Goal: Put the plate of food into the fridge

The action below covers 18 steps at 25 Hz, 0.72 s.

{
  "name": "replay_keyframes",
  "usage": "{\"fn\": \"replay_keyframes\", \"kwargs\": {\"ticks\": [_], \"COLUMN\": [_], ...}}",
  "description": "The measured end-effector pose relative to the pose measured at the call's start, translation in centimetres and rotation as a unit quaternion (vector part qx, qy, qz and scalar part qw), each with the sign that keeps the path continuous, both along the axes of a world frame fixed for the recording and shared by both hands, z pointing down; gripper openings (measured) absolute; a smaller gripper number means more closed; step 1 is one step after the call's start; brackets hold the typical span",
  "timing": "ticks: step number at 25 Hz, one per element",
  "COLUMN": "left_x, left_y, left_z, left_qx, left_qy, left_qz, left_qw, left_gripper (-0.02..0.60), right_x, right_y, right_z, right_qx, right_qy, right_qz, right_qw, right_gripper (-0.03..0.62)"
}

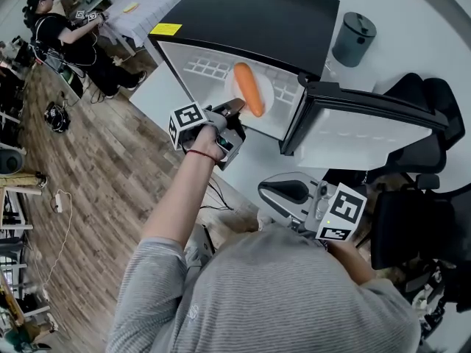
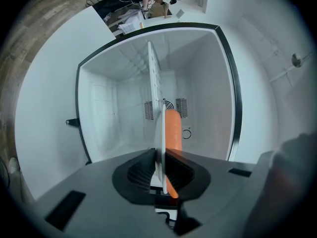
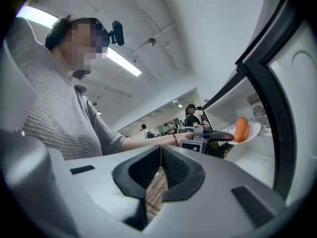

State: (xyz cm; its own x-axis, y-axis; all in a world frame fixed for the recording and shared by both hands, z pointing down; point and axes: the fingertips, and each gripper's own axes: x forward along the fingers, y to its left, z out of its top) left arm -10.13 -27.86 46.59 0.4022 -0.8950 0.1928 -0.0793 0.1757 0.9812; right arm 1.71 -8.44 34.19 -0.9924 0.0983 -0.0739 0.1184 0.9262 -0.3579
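The left gripper (image 1: 234, 111) is clamping its jaws on the round white plate (image 1: 267, 99) of orange sausage-shaped food (image 1: 249, 88) at the black fridge's (image 1: 257, 13) open mouth. Sliding it in level should be stopping the food from rolling. The right gripper (image 1: 285, 191) is hanging back, jaws closed and empty.

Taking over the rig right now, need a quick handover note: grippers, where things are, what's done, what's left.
Left gripper: shut on the plate's near rim, holding it out at the mouth of the fridge.
Right gripper: shut, empty, held back near the body.
Things: the orange food lies on the plate. The fridge door stands open to the right.
Done: door open, plate picked up and brought to the opening.
Left: carry the plate inside, set it down, open the jaws and draw back. Closing the door is probably next.
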Motion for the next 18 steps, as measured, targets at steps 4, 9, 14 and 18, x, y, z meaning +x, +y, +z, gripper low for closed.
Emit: {"fn": "replay_keyframes", "kwargs": {"ticks": [4, 9, 14, 18], "left_x": [0.0, -0.2, -0.4, -0.6], "left_y": [-0.7, -1.7, -2.9, -3.5], "left_z": [0.1, 0.3, 0.4, 0.4], "left_qx": [-0.002, -0.004, -0.008, -0.008], "left_qy": [0.001, 0.001, 0.002, 0.001], "left_qz": [-0.004, -0.010, -0.018, -0.022], "left_qw": [1.0000, 0.9999, 0.9998, 0.9997], "left_gripper": [0.040, 0.040, 0.040, 0.040], "right_x": [0.1, 0.3, 0.6, 0.7], "right_y": [-0.1, -0.5, -0.9, -1.2], "right_z": [0.1, 0.3, 0.4, 0.4], "right_qx": [-0.001, -0.005, -0.007, -0.008], "right_qy": [0.000, 0.001, 0.001, 0.002], "right_qz": [0.000, 0.005, 0.009, 0.009], "right_qw": [1.000, 1.000, 1.000, 1.000], "right_gripper": [0.014, 0.014, 0.014, 0.014]}}
